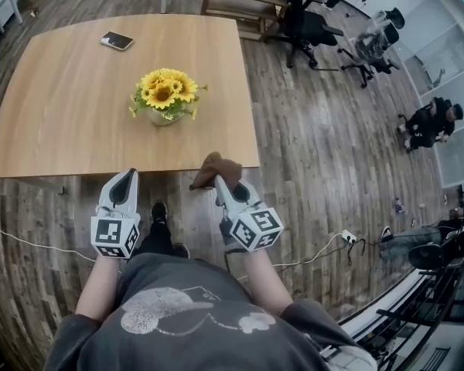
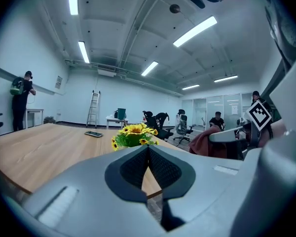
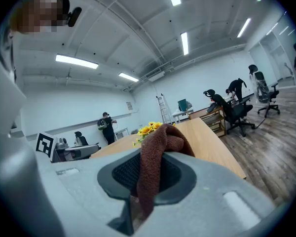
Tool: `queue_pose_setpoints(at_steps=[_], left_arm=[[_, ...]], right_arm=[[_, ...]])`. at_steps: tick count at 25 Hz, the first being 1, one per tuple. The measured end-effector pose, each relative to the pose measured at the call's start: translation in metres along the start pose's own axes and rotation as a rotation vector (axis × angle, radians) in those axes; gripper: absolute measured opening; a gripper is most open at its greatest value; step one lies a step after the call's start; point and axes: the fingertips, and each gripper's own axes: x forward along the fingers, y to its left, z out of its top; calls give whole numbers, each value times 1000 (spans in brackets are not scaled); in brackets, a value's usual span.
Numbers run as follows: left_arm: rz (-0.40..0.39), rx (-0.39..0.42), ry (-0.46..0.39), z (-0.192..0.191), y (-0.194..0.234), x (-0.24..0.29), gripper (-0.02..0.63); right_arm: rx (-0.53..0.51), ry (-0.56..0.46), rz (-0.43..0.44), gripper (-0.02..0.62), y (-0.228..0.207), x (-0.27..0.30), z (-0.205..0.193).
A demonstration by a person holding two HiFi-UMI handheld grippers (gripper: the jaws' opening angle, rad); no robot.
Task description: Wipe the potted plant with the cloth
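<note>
I have the wooden table [image 1: 77, 114] ahead, with the potted plant [image 1: 165, 97] near its middle, at 12 o'clock from both tongs. My left gripper [image 1: 127, 176] sits at the near edge, jaws together and empty. My right gripper [image 1: 219, 182] pinches the brown cloth [image 1: 216, 165]. A phone [image 1: 117, 41] lies at 11 o'clock from the plant.

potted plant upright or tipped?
Upright. The potted plant stands on its base on the table, with its flowers on top, in the head view and the left gripper view.
</note>
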Motion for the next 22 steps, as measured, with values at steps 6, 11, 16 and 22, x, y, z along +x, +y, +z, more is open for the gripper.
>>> queue_pose_setpoints(at_steps=[6,11,16,22], left_arm=[[-61,-6,47,-6,23,54,20],[-124,7,105,-20,38,95,70],[-207,29,183,-41,43,131,172],[-301,26,263,-63,41,164,385]], right_arm=[[35,40,-78,44,-32,50,8],[47,104,-101,46,-45,94,4],[44,124,-171,46,-67,128,8],[43,204,-219,46,-80,160,-4]])
